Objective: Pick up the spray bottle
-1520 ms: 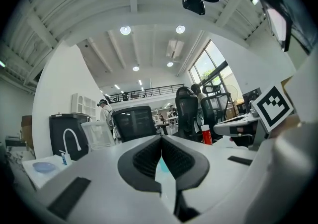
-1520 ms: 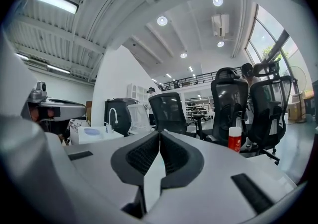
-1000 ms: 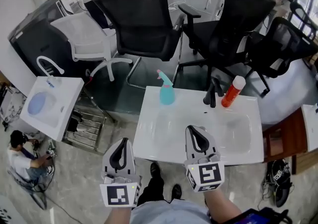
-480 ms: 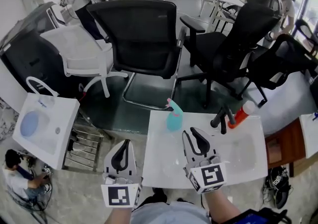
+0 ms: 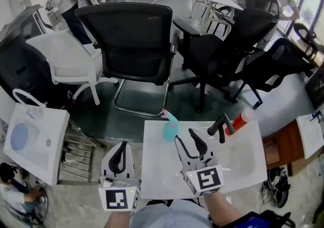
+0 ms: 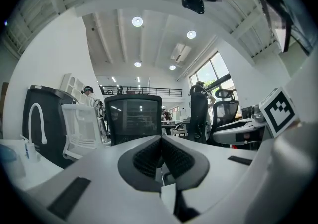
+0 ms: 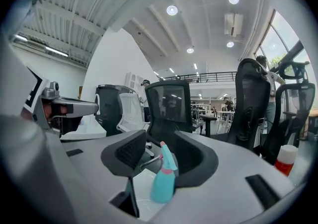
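Toward the far edge of the white basin top (image 5: 152,171), upright on its left part: spray bottle (image 5: 169,127), teal body, pink trigger head. Well apart to the right, black faucet (image 5: 220,127) and orange-red bottle (image 5: 242,119) — no obstacle to a straight approach. Right gripper (image 5: 185,135) held roughly level just short of the spray bottle, tongs spreading at this moment, bottle framed between them in the right gripper view yet untouched by either pad. Left gripper (image 5: 121,146) off the basin's left side, tongs pressed together on nothing, idle. Step in hand, by the look of it: the reach. To do it well: finish spreading before moving in; keep the tongs level and centred on the teal body, below the trigger head, at its fullest part; slide forward far enough to seat the body deep between the pads, not at the tips; close gently — thin plastic, probably quick to dent or squirm; lift straight up only once firmly pinched. Risk to watch: a pad nudging the light bottle and tipping it over the far edge.
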{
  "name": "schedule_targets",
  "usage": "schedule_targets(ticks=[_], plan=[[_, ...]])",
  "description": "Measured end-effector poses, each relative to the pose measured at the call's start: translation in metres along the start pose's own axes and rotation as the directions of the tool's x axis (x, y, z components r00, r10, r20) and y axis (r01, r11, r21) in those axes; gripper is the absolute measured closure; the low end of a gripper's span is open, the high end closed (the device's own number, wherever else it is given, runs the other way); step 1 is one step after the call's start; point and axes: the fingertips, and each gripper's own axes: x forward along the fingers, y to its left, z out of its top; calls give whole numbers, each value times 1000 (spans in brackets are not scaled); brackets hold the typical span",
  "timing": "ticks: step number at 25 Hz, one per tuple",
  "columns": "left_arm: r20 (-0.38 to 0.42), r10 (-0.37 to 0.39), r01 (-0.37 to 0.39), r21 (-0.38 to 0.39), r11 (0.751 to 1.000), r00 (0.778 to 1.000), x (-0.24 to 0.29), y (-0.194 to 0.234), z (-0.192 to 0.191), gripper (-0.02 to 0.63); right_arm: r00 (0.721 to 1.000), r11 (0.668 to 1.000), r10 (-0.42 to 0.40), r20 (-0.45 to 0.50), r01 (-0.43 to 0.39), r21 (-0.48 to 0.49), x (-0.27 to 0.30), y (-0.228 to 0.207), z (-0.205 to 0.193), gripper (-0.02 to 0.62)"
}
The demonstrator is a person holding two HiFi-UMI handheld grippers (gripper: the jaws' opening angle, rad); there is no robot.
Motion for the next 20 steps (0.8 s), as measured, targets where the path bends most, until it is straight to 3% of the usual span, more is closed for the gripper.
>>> schedule_targets(ticks=[8, 20], plan=[[-97, 37, -37, 4, 999, 995, 21, 0, -32, 590, 996, 998, 55, -64, -53, 35, 31, -11, -35, 373], [-234, 115, -117, 8, 993, 965, 42, 19, -85, 590, 982, 993, 109, -156, -102, 52, 91, -29, -87, 352]])
